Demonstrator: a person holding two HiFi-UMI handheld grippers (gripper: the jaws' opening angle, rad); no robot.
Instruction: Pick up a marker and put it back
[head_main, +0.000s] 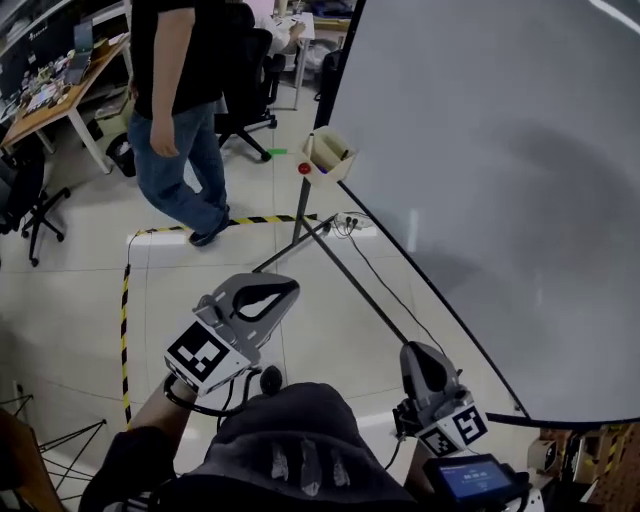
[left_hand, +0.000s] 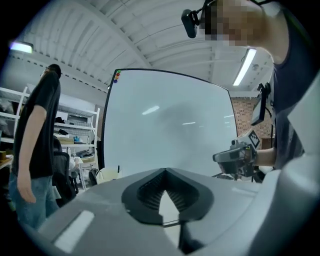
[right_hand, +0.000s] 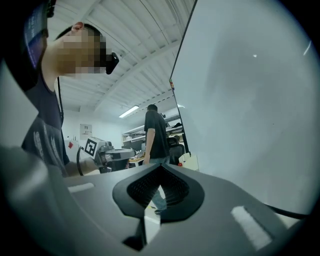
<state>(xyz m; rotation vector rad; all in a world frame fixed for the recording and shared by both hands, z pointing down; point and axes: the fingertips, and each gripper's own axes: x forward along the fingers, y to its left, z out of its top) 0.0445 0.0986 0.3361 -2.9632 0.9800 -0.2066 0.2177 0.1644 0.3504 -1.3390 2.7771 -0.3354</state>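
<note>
Head cam: head-mounted, looks fwd + steeply down. L gripper (head_main: 262, 297) and R gripper (head_main: 425, 365) sit near, at frame bottom. Tiled floor (head_main: 200, 270) is mid-frame, whiteboard (head_main: 480, 180) fills the right side. Bystander (head_main: 175, 110) and cream holder (head_main: 328, 155) are farther off, at top.

L gripper cam: rides on L gripper, looks along own jaws, approx level. Faces whiteboard near front-on, not close. R gripper at right, bystander at left.

R gripper cam: rides on R gripper, approx level, looks along the whiteboard, which is close on the right. L gripper at left, bystander centre.

Shared by all 3: whiteboard, bystander, holder. Each gripper cam also catches the other gripper + wearer's torso (left_hand: 290, 100).
</note>
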